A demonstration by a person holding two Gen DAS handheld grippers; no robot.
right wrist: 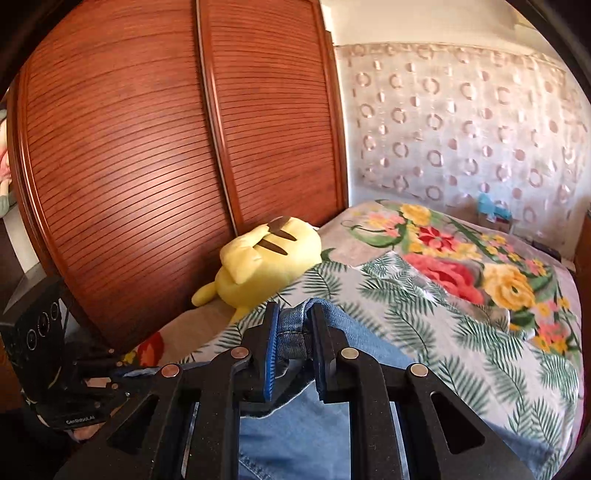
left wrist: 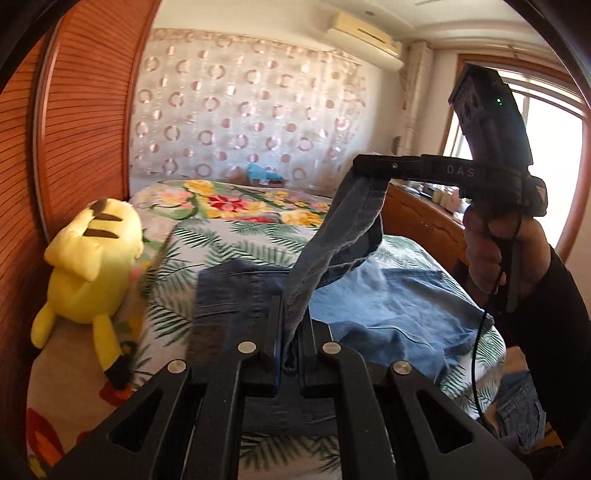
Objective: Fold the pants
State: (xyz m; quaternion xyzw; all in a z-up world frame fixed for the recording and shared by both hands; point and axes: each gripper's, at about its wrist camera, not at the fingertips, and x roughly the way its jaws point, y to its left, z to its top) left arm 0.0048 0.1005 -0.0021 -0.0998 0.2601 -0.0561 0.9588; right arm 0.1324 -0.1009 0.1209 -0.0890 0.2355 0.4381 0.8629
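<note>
In the left wrist view the left gripper is clamped on a strip of the jeans, the denim edge pinched between its two fingers. From there the fabric rises as a twisted band up and to the right, where the right gripper holds its other end high above the bed; seen from the side, its jaws are closed on the cloth. A hand in a dark sleeve grips that tool's handle, and a thin cable hangs from it. The rest of the jeans lie spread on the bed beneath, darker denim to the left and lighter, sunlit denim to the right.

In the right wrist view the right gripper is clamped on a bunched hem or seam of the jeans, blue pads pressing either side, with pale denim hanging below it. The left tool's body shows at the lower left edge.

A yellow plush lies on the bed's left edge against the slatted wooden wardrobe. The bed cover bears palm leaves, then big flowers farther on. Beyond it hangs a curtain with ring patterns, an air conditioner above it and a window at the right.
</note>
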